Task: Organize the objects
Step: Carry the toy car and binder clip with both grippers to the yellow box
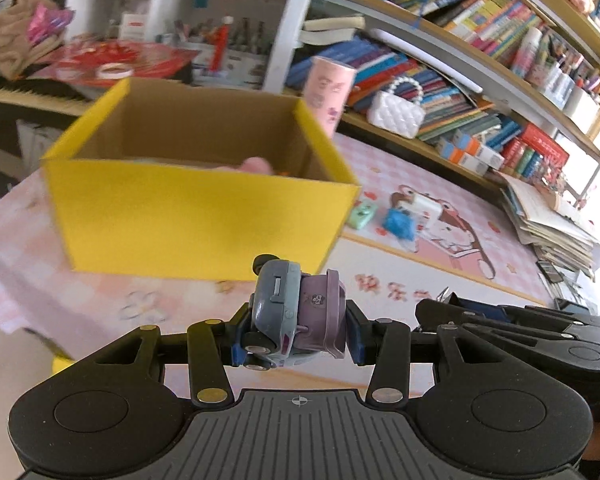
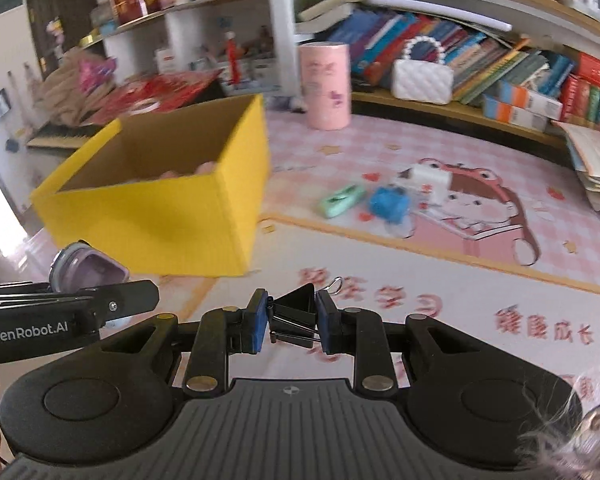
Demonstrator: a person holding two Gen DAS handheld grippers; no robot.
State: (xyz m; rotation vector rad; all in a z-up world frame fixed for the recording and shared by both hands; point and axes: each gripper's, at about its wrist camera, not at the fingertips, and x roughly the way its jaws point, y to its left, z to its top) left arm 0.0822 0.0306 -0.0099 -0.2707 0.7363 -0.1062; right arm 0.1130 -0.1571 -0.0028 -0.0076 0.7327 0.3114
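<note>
My left gripper (image 1: pixel 296 332) is shut on a grey and purple toy car (image 1: pixel 296 316), held on its side above the pink mat, short of the open yellow box (image 1: pixel 188 216). The same car (image 2: pixel 86 270) shows at the left of the right wrist view. My right gripper (image 2: pixel 292 322) is shut on a black binder clip (image 2: pixel 296 312), its wire loop sticking up. Something pink lies inside the yellow box (image 2: pixel 156 220). A mint green item (image 2: pixel 342 200), a blue toy (image 2: pixel 392 204) and a white block (image 2: pixel 430 180) lie on the mat to the box's right.
A pink cylinder (image 2: pixel 328 86) stands behind the box. A white quilted purse (image 2: pixel 422 78) sits on the low shelf, with rows of books (image 2: pixel 500 76) behind. A stack of papers (image 1: pixel 548 220) lies at the mat's right edge. The right gripper's arm (image 1: pixel 520 328) crosses the lower right of the left wrist view.
</note>
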